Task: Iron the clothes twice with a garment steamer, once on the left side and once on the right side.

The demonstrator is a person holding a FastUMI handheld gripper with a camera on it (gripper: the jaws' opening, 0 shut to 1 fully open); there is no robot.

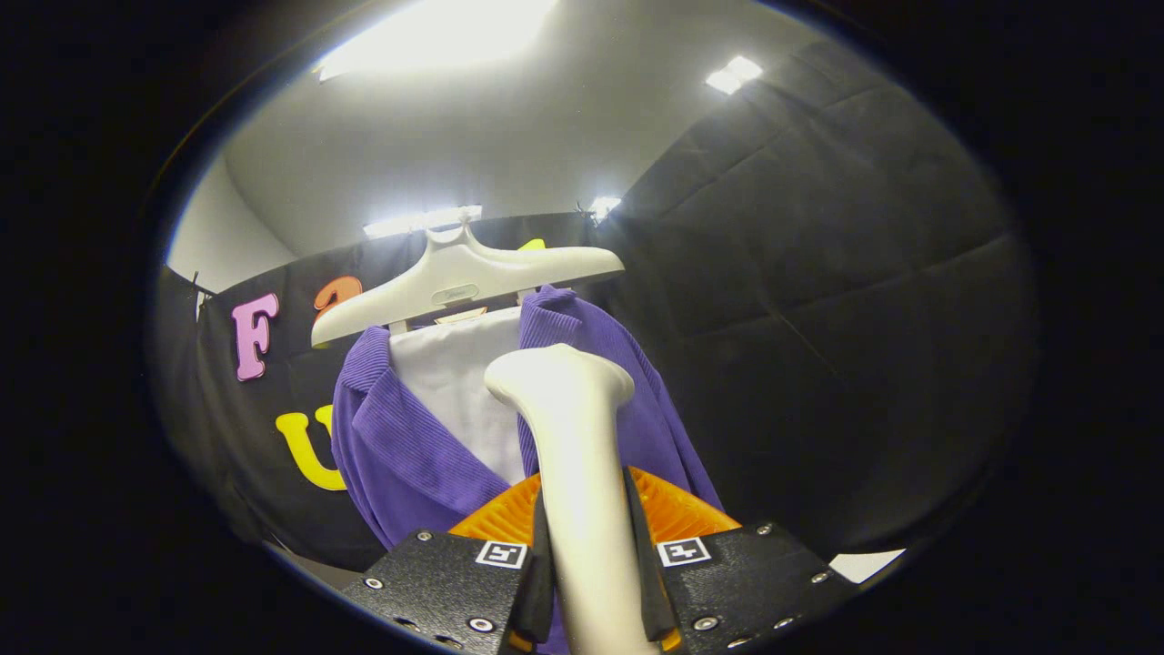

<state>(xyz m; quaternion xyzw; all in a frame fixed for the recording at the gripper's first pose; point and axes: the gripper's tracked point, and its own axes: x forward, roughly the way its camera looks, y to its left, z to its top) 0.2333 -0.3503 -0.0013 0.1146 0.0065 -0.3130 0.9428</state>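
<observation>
Between my gripper (589,582) fingers I pinch the cream plastic steamer handle (573,455), its head against the purple corduroy jacket (400,455) on the white hanger (464,282).

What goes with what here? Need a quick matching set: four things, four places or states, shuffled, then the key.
Things:
1. garment steamer
2. purple jacket
3. hanger
4. white panel

Places or states:
A. carries the clothes, above the collar
B. clamped between the fingers of the gripper, head up by the right lapel
C. showing between the open lapels
D. hung open, beyond the fingers

Pairs: 1-B, 2-D, 3-A, 4-C
</observation>
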